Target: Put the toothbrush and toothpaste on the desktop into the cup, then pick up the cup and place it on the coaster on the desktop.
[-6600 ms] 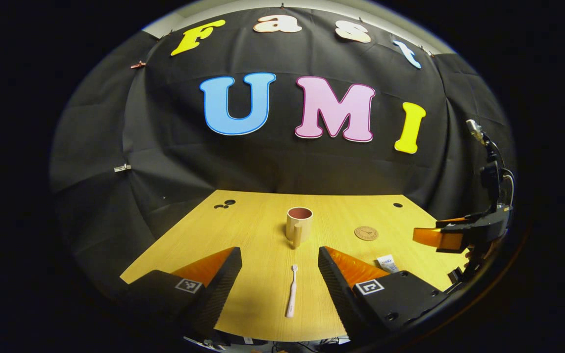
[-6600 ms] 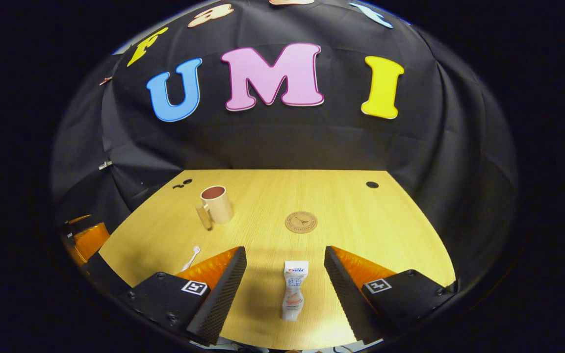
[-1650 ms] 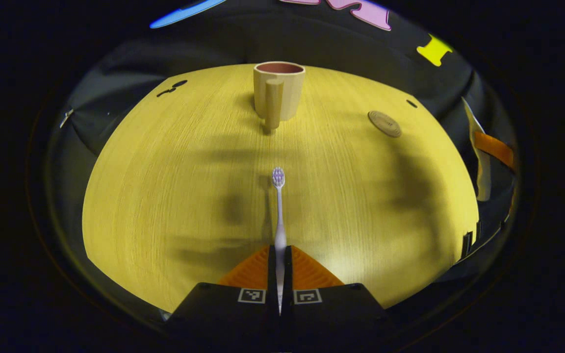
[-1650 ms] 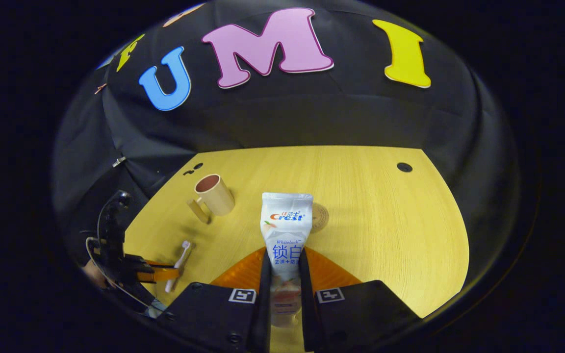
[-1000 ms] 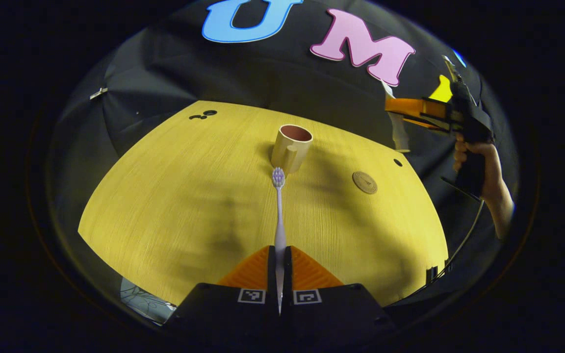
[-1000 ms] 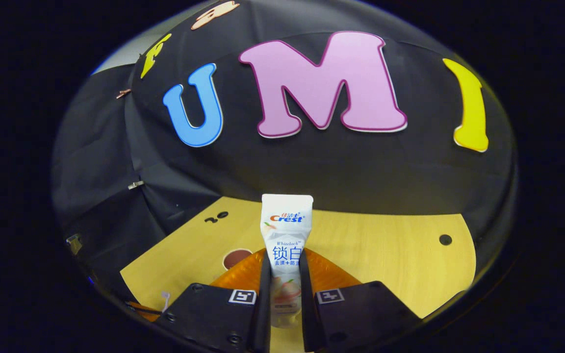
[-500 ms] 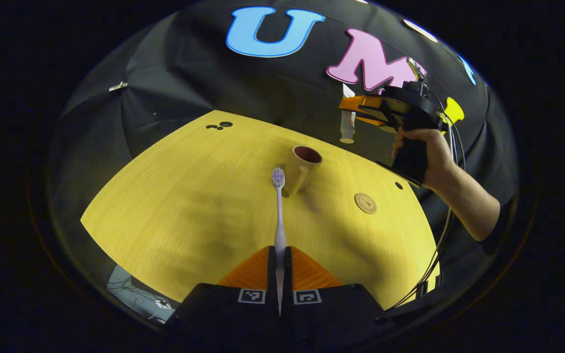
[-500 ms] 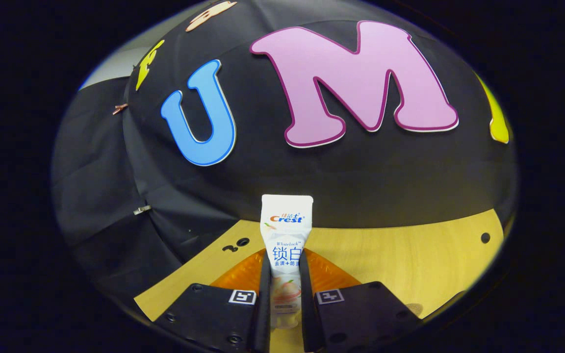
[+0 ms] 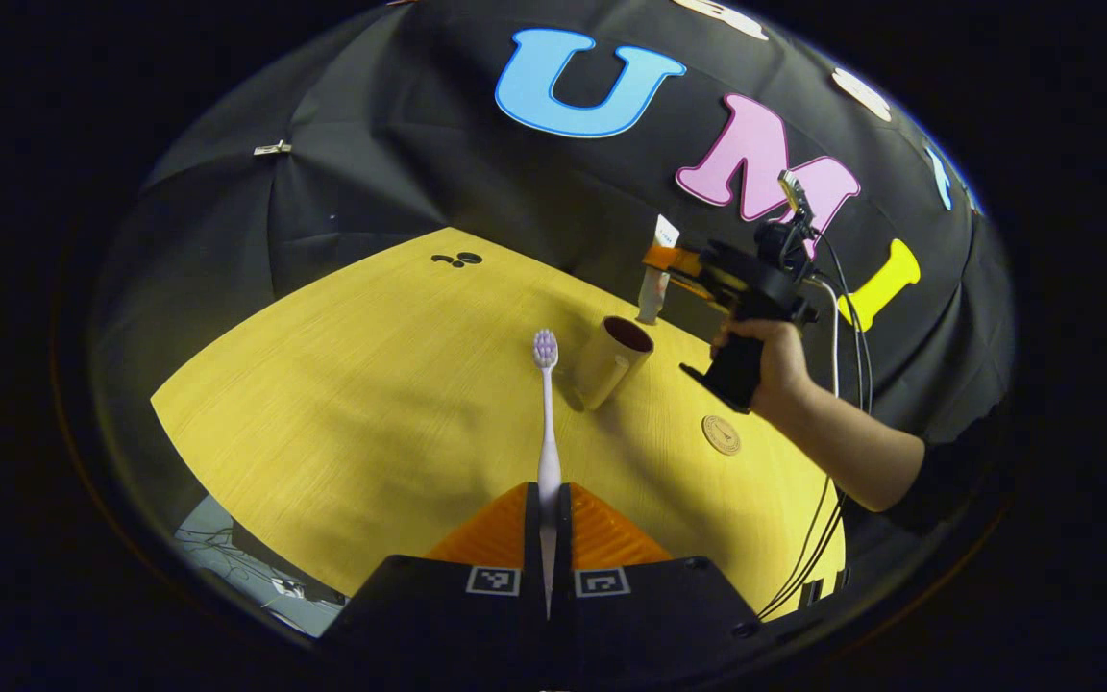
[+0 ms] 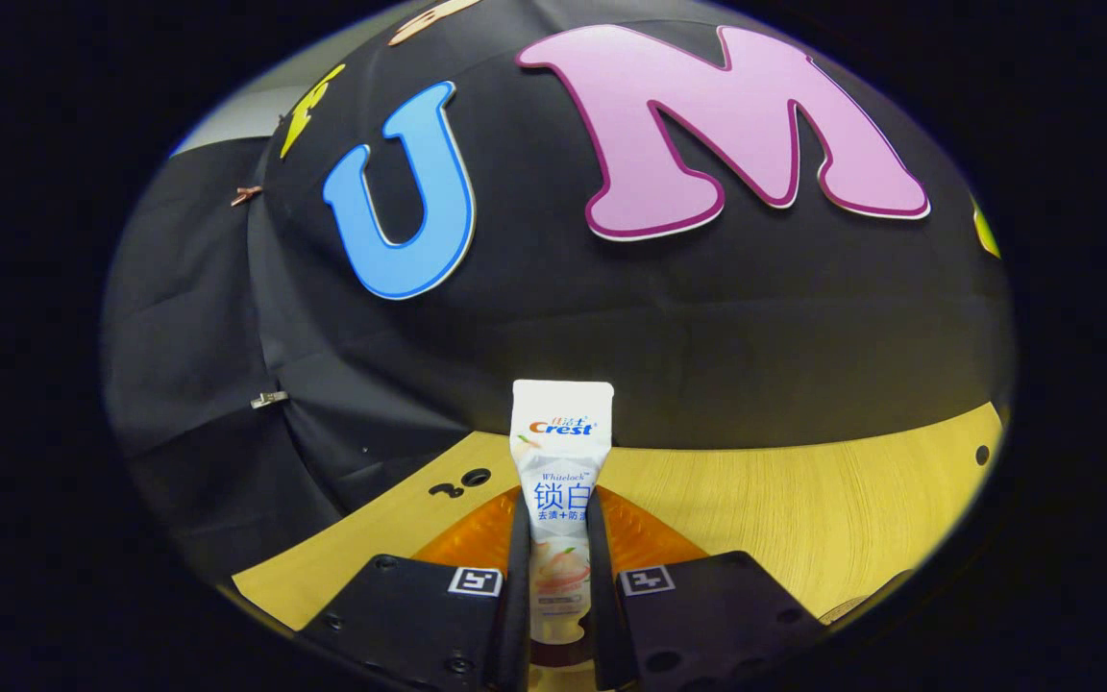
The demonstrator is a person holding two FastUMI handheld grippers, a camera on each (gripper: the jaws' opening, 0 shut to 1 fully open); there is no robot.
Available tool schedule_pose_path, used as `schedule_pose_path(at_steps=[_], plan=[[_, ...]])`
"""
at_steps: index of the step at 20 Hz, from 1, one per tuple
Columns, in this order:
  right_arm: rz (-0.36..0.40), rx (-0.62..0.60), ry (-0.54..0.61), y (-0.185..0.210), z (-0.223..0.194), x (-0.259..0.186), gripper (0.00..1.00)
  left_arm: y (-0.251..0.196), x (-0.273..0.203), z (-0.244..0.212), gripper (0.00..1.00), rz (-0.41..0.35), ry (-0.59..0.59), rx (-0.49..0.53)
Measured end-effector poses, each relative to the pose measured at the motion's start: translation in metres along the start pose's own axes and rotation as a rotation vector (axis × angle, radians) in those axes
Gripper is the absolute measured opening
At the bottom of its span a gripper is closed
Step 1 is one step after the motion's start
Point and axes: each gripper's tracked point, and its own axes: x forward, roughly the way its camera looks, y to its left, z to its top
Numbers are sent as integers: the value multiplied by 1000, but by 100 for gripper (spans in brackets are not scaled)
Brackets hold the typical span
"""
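Hand-held gripper status, right unit (image 10: 553, 567): both fingers were clamped on the lower body of the toothpaste (image 10: 560, 481), with the tube's flat crimped end pointing away from the camera. In the left gripper view this right hand-held gripper (image 9: 661, 261) was held in a hand (image 9: 773, 363) above and just beyond the cup (image 9: 611, 360), the tube (image 9: 654, 269) hanging roughly upright with its lower end close over the cup's far rim. The left hand-held gripper (image 9: 548, 524) was closed on the handle of the toothbrush (image 9: 546, 423), bristle head forward, raised over the table (image 9: 342, 384) on the near side of the cup. The coaster (image 9: 722, 434) lay bare to the right of the cup, well apart from it. Probable fault conditions: the tube appeared offset toward the far rim rather than centred over the mouth, so a release here could have bounced it off the rim onto the table. A descent at that offset could have pushed the light cup over or slid it, since nothing steadied it. The cup's mouth looked narrow for two items, so an early toothbrush approach risked a collision between the two hand-held grippers. Its handle also faced near, in the left unit's path.
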Motion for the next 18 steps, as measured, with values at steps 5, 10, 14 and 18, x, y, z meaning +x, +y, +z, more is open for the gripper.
schedule_pose_path(at_steps=[5, 10, 14, 18], plan=[[5, -37, -1, 4, -27, 3, 30, -1, -1, -6, 6, -33, -12, 13], [-9, -28, 44, -1, -61, -1, 34, -9, 3, -11, 6, -56, -2, 28], [-10, -17, 61, -3, -69, -7, 61, -15, 7, -17, 6, -65, 14, 35], [15, 18, 11, -2, -38, -26, 77, -27, 12, -10, 6, -78, -4, 61]])
